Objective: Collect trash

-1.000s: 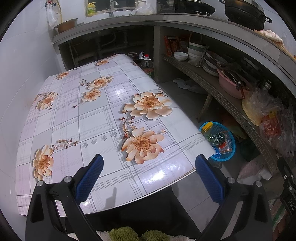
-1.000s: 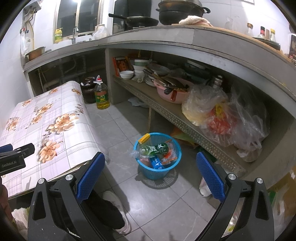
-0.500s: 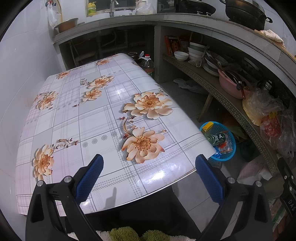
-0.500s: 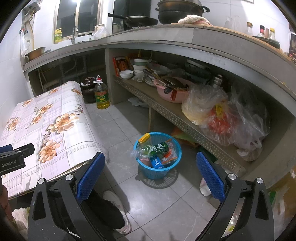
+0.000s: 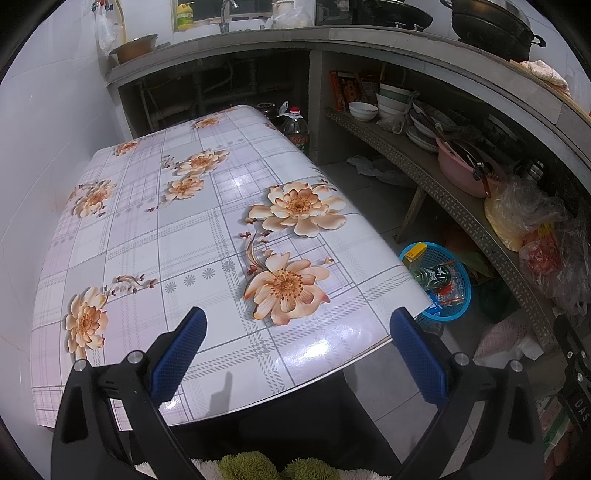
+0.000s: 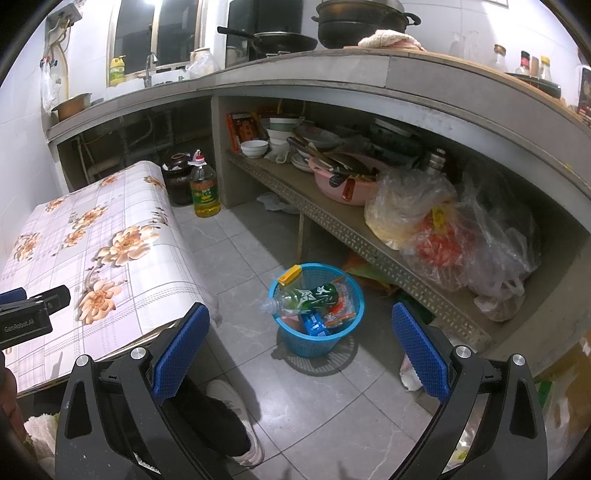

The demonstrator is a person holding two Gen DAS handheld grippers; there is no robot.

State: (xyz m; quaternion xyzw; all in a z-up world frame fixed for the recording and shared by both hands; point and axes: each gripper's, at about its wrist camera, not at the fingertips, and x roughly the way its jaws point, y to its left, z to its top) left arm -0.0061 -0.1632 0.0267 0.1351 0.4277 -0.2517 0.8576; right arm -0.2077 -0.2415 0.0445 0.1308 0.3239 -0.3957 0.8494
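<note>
A table with a glossy floral cloth point(image 5: 192, 236) stands against the white tiled wall, and just past its far corner a bottle of yellow cooking oil point(image 6: 205, 188) stands on the grey tiled floor beside a dark brown jar point(image 6: 179, 177). Under the concrete counter point(image 6: 332, 74) a long shelf holds stacked white bowls point(image 6: 255, 147), a pink basin point(image 6: 347, 181) full of utensils and several crumpled plastic bags point(image 6: 454, 232). On the counter sit a black lidded pot point(image 6: 364, 22), a frying pan point(image 6: 280, 38), a yellow detergent bottle point(image 6: 117, 70) near the tap and a metal bowl point(image 6: 72, 105) at the far left end
</note>
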